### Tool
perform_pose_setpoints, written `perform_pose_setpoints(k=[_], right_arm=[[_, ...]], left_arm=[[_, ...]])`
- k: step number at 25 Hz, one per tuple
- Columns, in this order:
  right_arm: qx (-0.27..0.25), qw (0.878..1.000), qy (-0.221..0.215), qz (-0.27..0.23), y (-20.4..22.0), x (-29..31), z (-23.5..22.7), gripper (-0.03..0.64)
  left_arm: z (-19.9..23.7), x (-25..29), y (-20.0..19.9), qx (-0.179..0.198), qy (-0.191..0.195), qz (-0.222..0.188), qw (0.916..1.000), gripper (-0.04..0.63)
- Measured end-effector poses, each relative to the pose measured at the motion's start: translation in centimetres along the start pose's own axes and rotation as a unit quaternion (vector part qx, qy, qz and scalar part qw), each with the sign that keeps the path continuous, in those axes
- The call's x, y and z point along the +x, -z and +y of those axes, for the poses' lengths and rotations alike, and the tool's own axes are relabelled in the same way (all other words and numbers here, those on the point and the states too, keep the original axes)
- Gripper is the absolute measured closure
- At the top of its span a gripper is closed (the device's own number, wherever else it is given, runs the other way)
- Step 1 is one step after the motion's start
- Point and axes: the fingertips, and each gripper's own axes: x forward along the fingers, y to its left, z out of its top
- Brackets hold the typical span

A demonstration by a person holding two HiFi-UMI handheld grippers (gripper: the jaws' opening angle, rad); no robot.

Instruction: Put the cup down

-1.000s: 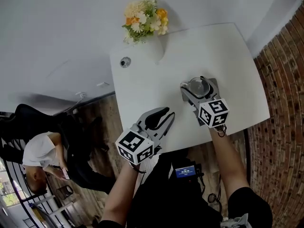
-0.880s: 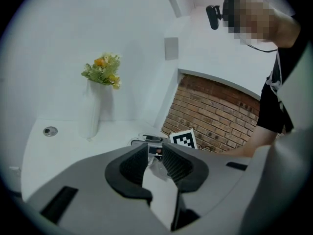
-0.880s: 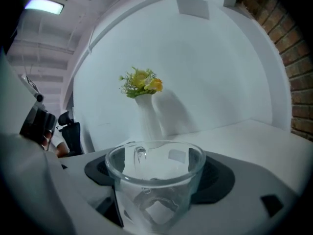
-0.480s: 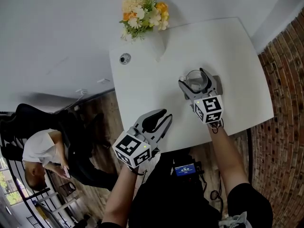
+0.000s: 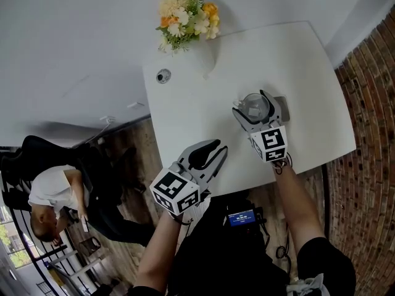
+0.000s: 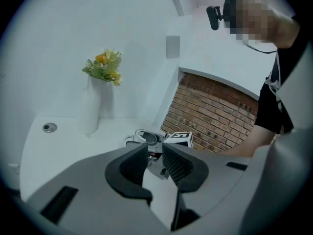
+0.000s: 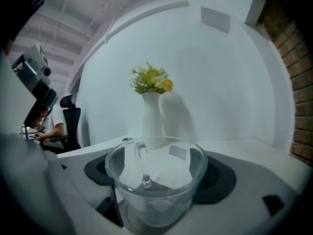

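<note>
two grippers were at a white table (image 5: 185, 110), with a glass cup (image 5: 256, 105) in the right one.
the right gripper (image 5: 253, 108) had its jaws spread wide and closed on the cup, one dark pad against each side, the handle on the side away from the gripper's body. the cup was upright over the right part of the table; whether its base touched the top could not be told. the left gripper (image 5: 208, 148) hung at the table's near edge, well apart from the cup, its jaws parted by a narrow gap with nothing between. a white vase (image 5: 205, 59) of flowers (image 5: 187, 16) stood at the far edge.
</note>
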Motion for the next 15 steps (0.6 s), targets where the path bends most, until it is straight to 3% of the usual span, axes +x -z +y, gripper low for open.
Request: perform_pose_setpoints(k=[3, 5, 15], right_arm=[[0.012, 1.0, -0.006, 0.003, -0.2, -0.5, -0.5, 0.164], [0.022, 1.0, -0.007, 0.012, -0.1, -0.9, -0.6, 0.113], [0.066, 0.996, 0.014, 0.053, -0.8, -6.4, -1.3, 0.104]], left_arm=[[-0.5, 0.1, -0.3, 0.001, 0.008, -0.005, 1.0, 0.511], [-0.5, -0.2, -0.5, 0.003, 0.01, -0.006, 0.9999, 0.511], [-0.3, -0.9, 0.2, -0.003, 0.017, 0.004, 0.9998, 0.511]])
